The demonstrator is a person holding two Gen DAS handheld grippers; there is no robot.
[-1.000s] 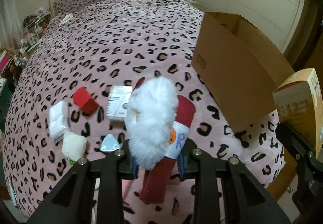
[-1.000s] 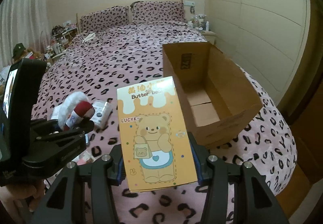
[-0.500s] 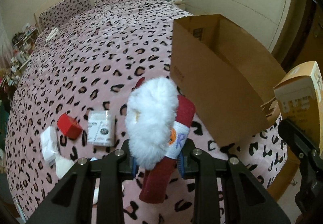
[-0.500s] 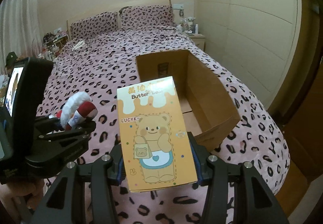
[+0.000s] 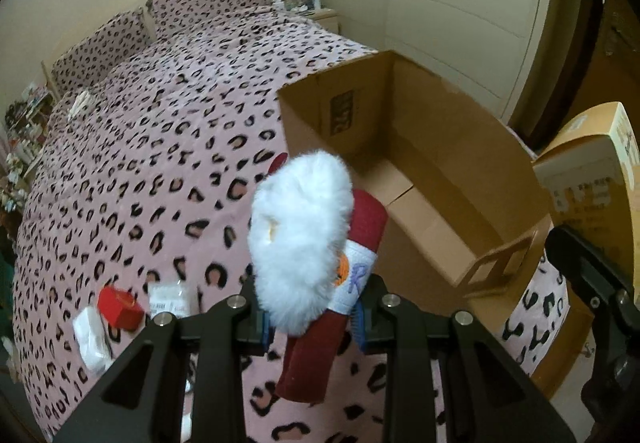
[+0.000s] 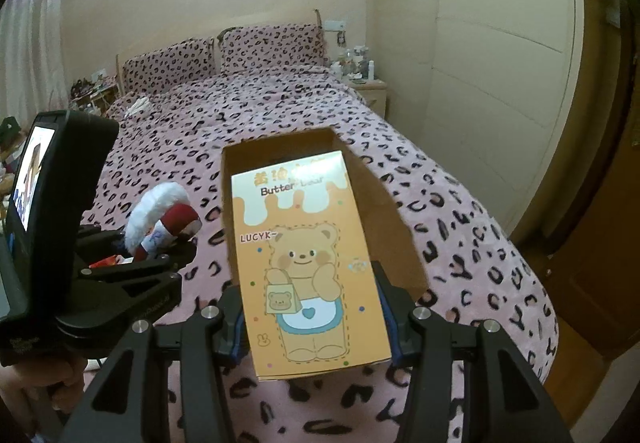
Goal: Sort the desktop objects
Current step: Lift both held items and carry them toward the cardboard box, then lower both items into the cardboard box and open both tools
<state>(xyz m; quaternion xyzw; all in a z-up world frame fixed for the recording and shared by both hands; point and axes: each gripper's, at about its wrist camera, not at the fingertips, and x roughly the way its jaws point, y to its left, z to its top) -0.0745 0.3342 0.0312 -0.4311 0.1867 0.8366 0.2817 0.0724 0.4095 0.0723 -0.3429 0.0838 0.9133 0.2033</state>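
Room: bedroom; bed [image 5: 168, 147] w/ pink leopard-print cover is the work surface, pillows far end, pale wall panels right.
Box: open cardboard box [image 5: 404, 171] on the bed's right side, inside looks empty; stiff walls, top open.
L tool: left gripper [image 5: 310, 317] jaws nearly closed, clamped on the lower part of a plush stocking [image 5: 316, 243] – white fur cuff, dark red body, knit band w/ letter.
Stocking posn: off the bed, cuff end up, near the box's near-left wall, not over the opening as far as I can judge.
Stocking handling: soft, light, squashes under the pads; fur likely slippery, so the denser red/knit part is the better hold, as now. Loose end hangs below the jaws, may snag on the box rim.
R tool: right gripper [image 6: 310, 313] jaws part open, pressed on both side edges of an orange bear carton [image 6: 304, 259].
Carton posn: raised, in line w/ the box opening beyond it in the right wrist view.
Carton handling: thin card, prob. light, smooth printed faces; hard squeeze could dent it. Side-edge hold low down looks sound.
Left on bed: red cube [image 5: 120, 307], white packets [image 5: 92, 331], near left.
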